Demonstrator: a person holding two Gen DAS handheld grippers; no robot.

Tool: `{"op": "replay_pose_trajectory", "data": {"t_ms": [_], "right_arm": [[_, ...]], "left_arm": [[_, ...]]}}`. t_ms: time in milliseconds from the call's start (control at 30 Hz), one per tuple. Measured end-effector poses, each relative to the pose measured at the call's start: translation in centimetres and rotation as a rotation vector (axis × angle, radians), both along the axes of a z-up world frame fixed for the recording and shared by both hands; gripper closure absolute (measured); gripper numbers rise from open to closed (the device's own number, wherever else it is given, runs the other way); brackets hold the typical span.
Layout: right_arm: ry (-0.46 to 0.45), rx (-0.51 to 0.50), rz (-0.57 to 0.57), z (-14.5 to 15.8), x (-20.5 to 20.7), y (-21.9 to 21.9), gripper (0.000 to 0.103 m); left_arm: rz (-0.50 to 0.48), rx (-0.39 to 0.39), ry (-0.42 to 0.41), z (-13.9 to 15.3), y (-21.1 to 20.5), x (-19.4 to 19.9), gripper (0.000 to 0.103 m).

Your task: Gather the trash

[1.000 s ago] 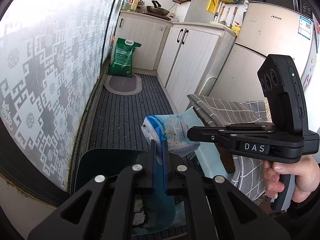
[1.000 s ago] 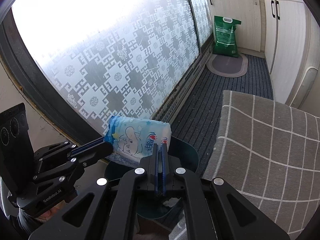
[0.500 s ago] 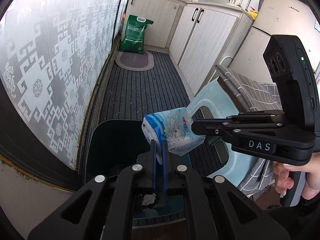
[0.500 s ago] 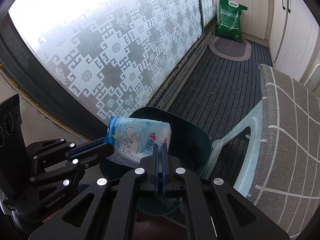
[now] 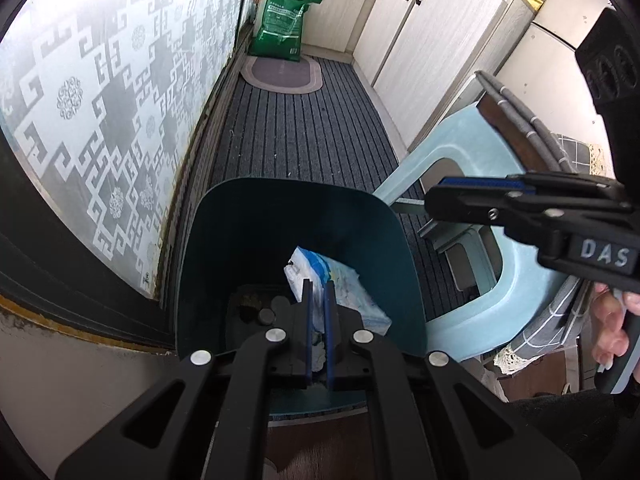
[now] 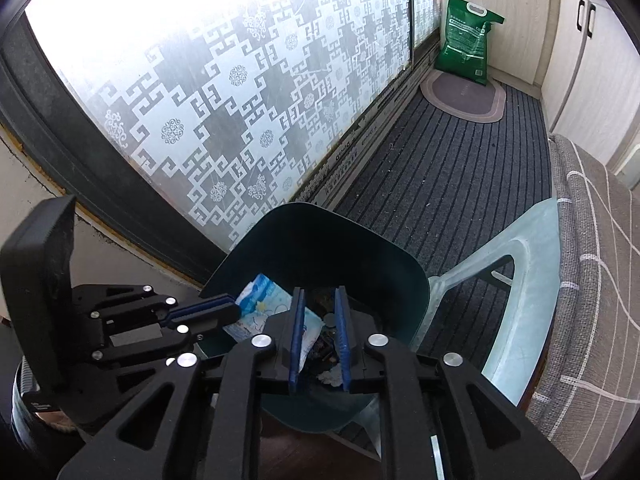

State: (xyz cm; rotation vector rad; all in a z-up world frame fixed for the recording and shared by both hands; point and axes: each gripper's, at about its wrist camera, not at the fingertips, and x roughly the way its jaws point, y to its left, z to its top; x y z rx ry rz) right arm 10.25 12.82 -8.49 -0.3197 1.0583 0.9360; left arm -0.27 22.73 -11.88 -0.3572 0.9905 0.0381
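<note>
Tissue pack (image 5: 340,296) inside dark-green bin (image 5: 384,216) — left gripper (image 5: 317,312) clamped on it, right gripper (image 6: 319,328) jaws opening, empty; release outstanding.

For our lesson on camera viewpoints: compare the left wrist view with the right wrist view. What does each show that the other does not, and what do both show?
Only the left wrist view shows the person's hand on the right hand-held gripper's handle, and the refrigerator.

Only the right wrist view shows the left hand-held gripper from outside, shut on the tissue pack's edge, and the right hand-held gripper opening with nothing pressed between its pads.

Both show the dark green bin, the blue and white tissue pack inside it, the green bag and the pale blue chair.
</note>
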Motion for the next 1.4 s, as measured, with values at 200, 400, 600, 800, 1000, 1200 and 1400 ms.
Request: {"op": "replay_pose_trajectory", "data": {"t_ms": [200,400,600,800,1000,1200,1400], "right_arm": [[-0.018,0.01,0.002,0.7,-0.2,-0.3,0.079],[-0.05,0.026,-0.002,2.0,-0.2,-1.1,0.079],[-0.086,0.082,0.01,4.3,-0.8,-3.1,0.075],[-0.172,0.166,-0.003,7.5,-2.0,-7.4,0.056],[-0.224,0.236,-0.084,9.2,-3.3,-13.5,0.032],[-0.314,0.327,-0.188,11.0,-5.1,-20.1,0.012],[-0.341,0.391,-0.252,12.1,-6.6,-25.9,0.004]], "left_arm": [[0.02,0.014,0.035,-1.3,0.2,0.2,0.085],[0.013,0.04,0.005,-0.8,-0.3,0.2,0.078],[-0.003,0.142,-0.07,1.4,-2.1,-0.4,0.065],[-0.04,0.24,-0.207,5.0,-4.7,-2.1,0.038],[-0.031,0.277,-0.338,7.5,-6.7,-4.0,0.006],[0.013,0.354,-0.367,9.0,-9.2,-5.2,0.003],[-0.019,0.39,-0.416,11.5,-11.3,-6.6,0.003]]}}
